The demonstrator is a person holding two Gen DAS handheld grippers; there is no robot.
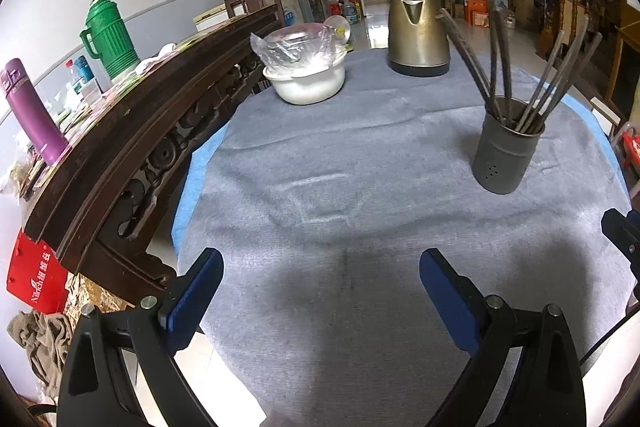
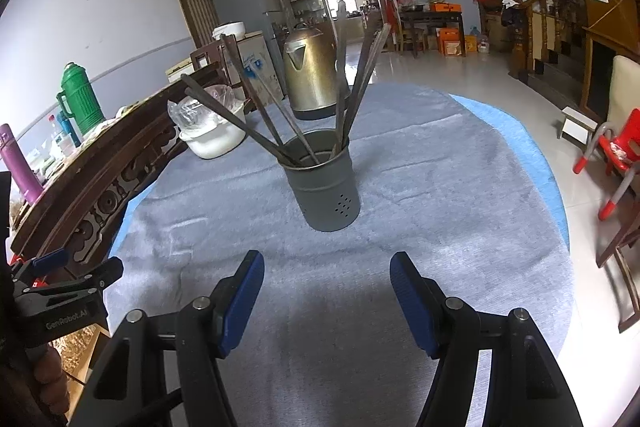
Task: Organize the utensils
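A grey metal utensil holder (image 1: 506, 147) (image 2: 326, 181) stands upright on the grey tablecloth (image 1: 340, 187) (image 2: 420, 187). Several dark chopsticks (image 1: 500, 67) (image 2: 352, 83) fan out of its top. My left gripper (image 1: 322, 259) hovers open over the near cloth, left of the holder, with nothing between its blue pads. In the right wrist view my right gripper (image 2: 327, 263) is open and empty too, pointing straight at the holder a short way in front. The left gripper (image 2: 76, 267) shows at that view's left edge, held by a hand.
A brass-coloured electric kettle (image 1: 418, 27) (image 2: 310, 71) stands behind the holder. A white bowl (image 1: 306, 83) (image 2: 214, 141) covered in plastic sits at the far left. A carved dark wooden rail (image 1: 140, 131) (image 2: 100, 183) runs along the left. A red chair (image 2: 616, 155) stands right.
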